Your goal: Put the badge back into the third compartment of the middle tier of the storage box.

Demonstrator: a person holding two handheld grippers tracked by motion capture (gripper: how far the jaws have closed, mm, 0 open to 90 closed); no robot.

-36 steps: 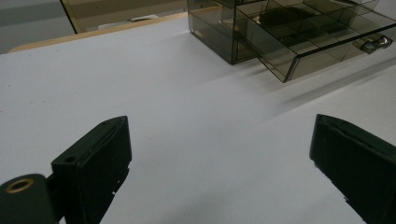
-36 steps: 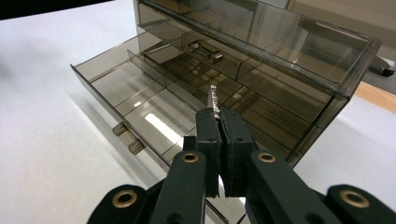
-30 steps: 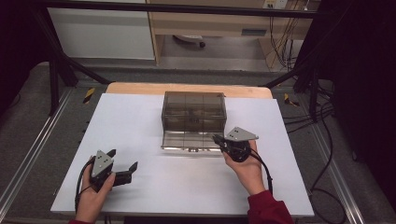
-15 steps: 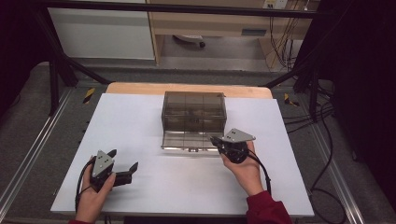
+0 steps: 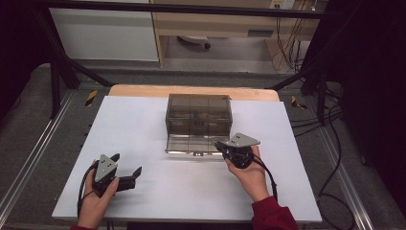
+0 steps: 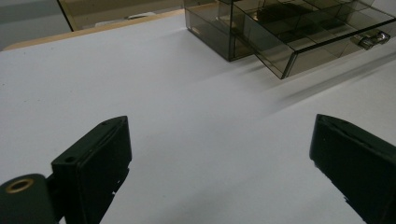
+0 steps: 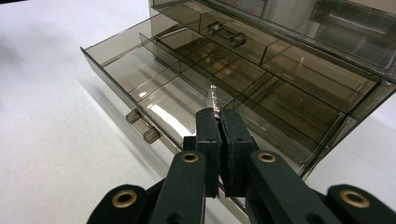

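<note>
Little has shifted since the earlier frame. At frame centre, a small silvery screw (image 7: 213, 99) is clamped in the right gripper (image 7: 218, 116) above the open drawer (image 7: 140, 70). The left gripper (image 6: 219, 154) is held agape. The screw could be dropped into the wrong compartment if released crookedly.

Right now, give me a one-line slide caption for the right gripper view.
Right gripper, jaws shut on a small shiny screw, poised over the smoky drawer box's open bottom drawer.
</note>
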